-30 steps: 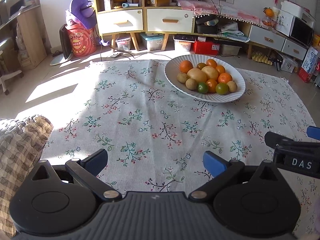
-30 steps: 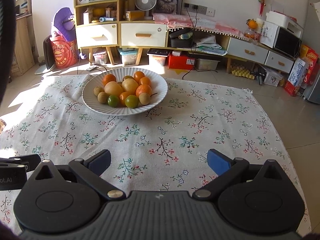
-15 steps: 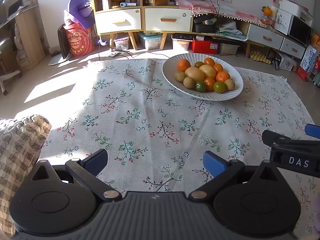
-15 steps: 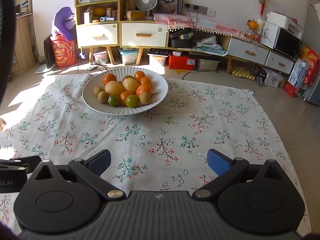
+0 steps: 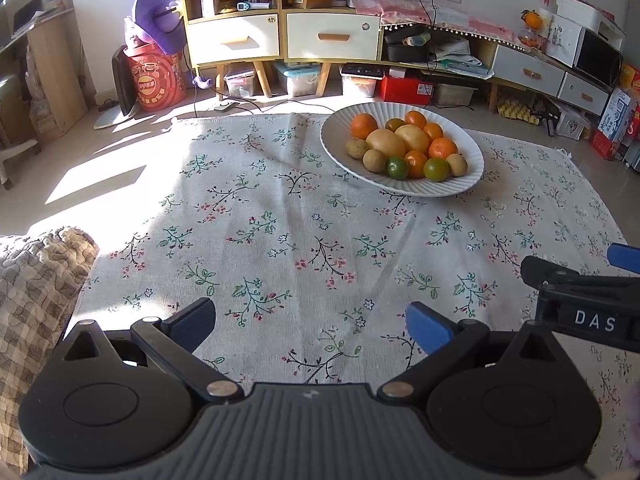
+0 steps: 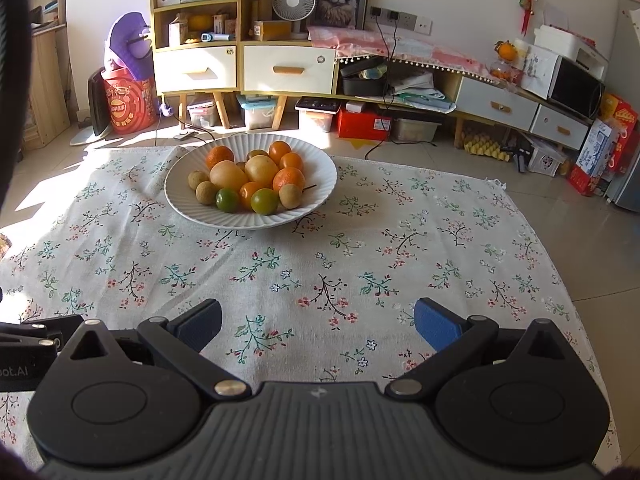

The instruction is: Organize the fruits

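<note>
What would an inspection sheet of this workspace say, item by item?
Surface: floral-printed cloth spread flat, part in sunlight.
Job's things: white ribbed bowl holding orange, yellow, green and brown round fruits, all inside it.
Clutter: nothing seen on the cloth besides the bowl; a checked quilted blanket lies at its left edge.
Grippers: left gripper and right gripper both open, empty, short of the bowl.
Cables: black cords hang from wall sockets behind; none on the cloth.
Surroundings: wooden cabinet with white drawers, small white fan, storage boxes on the floor.
</note>
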Demonstrator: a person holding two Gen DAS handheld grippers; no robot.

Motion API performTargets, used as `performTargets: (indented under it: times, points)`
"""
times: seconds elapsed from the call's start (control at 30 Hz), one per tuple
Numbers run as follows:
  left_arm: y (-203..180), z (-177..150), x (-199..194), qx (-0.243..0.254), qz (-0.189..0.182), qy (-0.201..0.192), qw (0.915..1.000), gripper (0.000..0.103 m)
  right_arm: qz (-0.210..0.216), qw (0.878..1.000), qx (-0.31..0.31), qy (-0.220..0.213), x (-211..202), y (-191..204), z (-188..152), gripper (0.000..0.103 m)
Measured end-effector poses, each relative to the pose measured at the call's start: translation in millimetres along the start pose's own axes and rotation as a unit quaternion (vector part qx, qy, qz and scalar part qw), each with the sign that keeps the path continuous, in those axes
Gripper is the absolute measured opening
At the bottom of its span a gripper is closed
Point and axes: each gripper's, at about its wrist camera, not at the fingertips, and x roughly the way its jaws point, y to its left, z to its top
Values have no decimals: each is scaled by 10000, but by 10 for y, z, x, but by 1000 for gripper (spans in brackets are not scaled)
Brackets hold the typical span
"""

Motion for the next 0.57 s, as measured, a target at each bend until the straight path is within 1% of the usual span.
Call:
performTargets:
  times: [0.57]
  points:
    - [-14, -15, 53, 32, -16, 86, 10000, 95, 27, 10000, -31, 46, 37, 20, -29, 103]
